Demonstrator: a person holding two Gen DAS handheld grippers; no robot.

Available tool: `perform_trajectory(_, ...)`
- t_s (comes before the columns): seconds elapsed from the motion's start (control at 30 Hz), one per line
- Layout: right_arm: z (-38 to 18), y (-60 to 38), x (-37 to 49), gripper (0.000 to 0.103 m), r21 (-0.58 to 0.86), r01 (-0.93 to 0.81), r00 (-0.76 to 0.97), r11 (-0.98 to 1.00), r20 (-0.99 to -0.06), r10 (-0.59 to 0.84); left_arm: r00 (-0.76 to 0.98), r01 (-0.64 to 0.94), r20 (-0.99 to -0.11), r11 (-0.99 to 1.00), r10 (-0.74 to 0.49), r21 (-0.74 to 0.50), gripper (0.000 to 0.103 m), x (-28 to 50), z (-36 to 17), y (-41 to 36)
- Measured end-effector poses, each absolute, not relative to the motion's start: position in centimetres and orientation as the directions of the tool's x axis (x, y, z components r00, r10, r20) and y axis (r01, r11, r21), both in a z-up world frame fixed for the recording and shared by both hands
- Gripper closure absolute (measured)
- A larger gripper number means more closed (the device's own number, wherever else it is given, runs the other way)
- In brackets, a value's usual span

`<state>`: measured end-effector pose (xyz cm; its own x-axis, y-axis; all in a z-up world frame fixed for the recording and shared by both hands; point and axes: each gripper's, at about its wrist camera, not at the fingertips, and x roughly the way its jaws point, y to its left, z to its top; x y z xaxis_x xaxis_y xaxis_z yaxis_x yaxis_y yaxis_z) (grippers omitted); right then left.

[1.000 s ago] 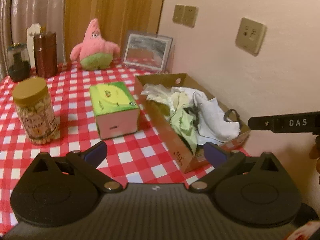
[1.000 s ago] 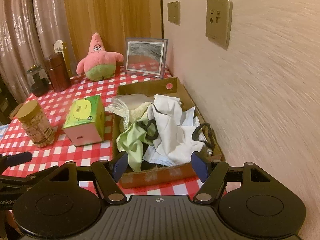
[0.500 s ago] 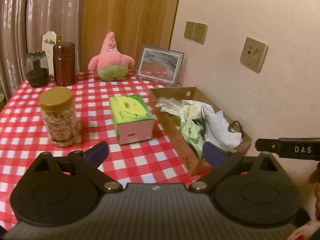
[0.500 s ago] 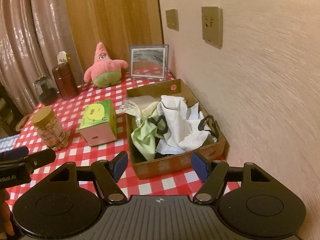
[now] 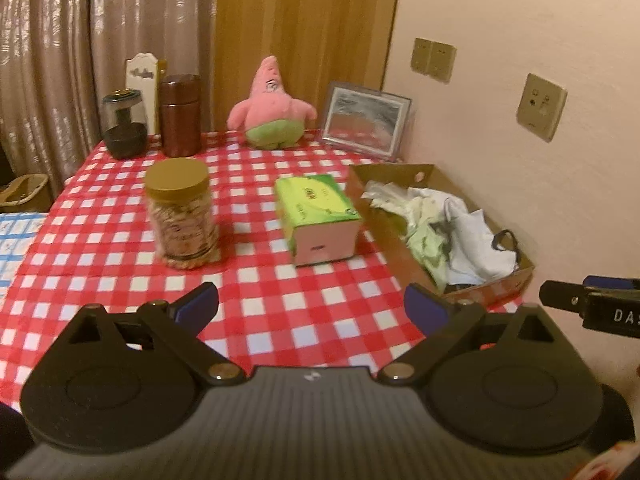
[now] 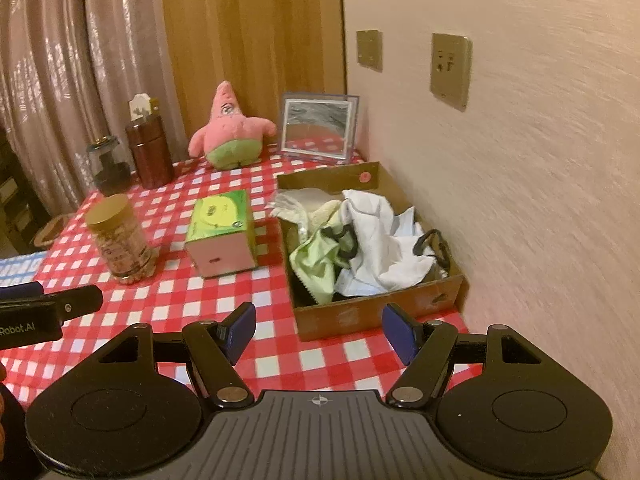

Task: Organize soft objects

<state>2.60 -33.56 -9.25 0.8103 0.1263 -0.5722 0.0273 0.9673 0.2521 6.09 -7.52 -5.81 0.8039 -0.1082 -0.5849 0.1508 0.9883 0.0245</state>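
A brown cardboard box (image 6: 360, 316) (image 5: 384, 216) stands on the red checked table against the right wall. It holds a heap of soft cloths: a white cloth (image 6: 380, 236) (image 5: 476, 240), a light green cloth (image 6: 316, 260) (image 5: 428, 244) and cream rags (image 6: 304, 208). A pink star plush toy (image 6: 230, 132) (image 5: 272, 110) sits at the table's far side. My left gripper (image 5: 310, 306) is open and empty above the table's near part. My right gripper (image 6: 320, 330) is open and empty in front of the box.
A green tissue box (image 5: 318, 216) (image 6: 222, 232) and a gold-lidded jar (image 5: 182, 214) (image 6: 120, 240) stand mid-table. A brown canister (image 5: 180, 114), a dark glass jar (image 5: 124, 124) and a framed picture (image 5: 366, 120) stand at the back. The wall runs along the right.
Both grippers have drawn back and up from the box, so more of the table and curtain shows. Both stay open and empty. The cloths in the box have not moved.
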Motion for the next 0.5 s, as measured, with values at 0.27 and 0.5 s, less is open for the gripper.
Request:
perform_trajectory(0.27,-8.7,-32.4,1.8,0.033,0.250,-0.018,0.801,0.968,-0.575,0.163,0.776,0.093,-0.630,0.995,-0.044,0.046,0.004,4.5,-6.2,-6.3)
perform_trajectory(0.5,-8.4,-31.1,1.1,0.033,0.238,-0.046,0.784,0.970,-0.594,0.183,0.762,0.061,-0.648,0.997,-0.014,0.050,0.004,3.0,-6.3,-5.0)
